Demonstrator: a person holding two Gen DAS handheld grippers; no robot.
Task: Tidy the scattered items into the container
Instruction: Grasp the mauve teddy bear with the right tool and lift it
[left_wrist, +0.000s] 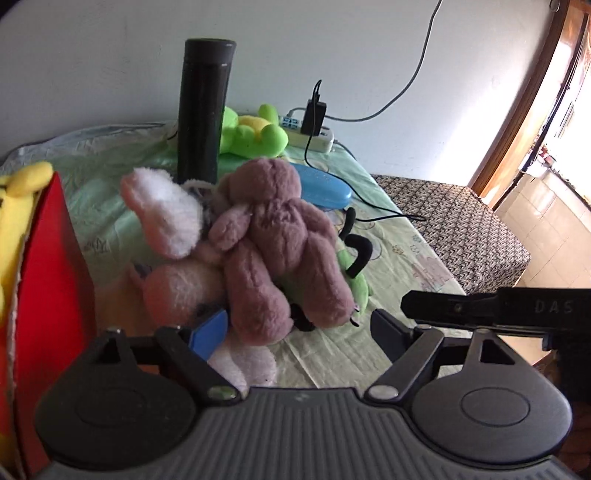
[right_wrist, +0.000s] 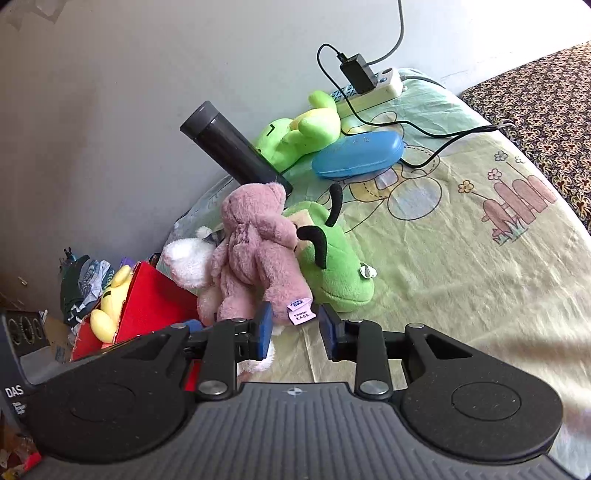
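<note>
A mauve teddy bear (left_wrist: 273, 236) lies on a pink-and-white plush (left_wrist: 166, 214) on the bed, right next to the red box (left_wrist: 51, 277). A yellow plush (right_wrist: 110, 306) is inside the box. My left gripper (left_wrist: 295, 332) is open around the bear's legs; its blue left pad (left_wrist: 208, 334) lies against the pink plush and its right finger is clear. My right gripper (right_wrist: 295, 328) is open just below the bear (right_wrist: 258, 251), with the bear's white tag (right_wrist: 301, 314) hanging between the pads, not pressed. A green plush with black ears (right_wrist: 332, 266) lies beside the bear.
A black flask (left_wrist: 203, 110) stands behind the plush pile. A green frog plush (right_wrist: 295, 133), a blue case (right_wrist: 358, 155), and a power strip (right_wrist: 373, 88) with charger and cables lie farther back by the wall. A patterned cover (left_wrist: 461, 229) lies right of the sheet.
</note>
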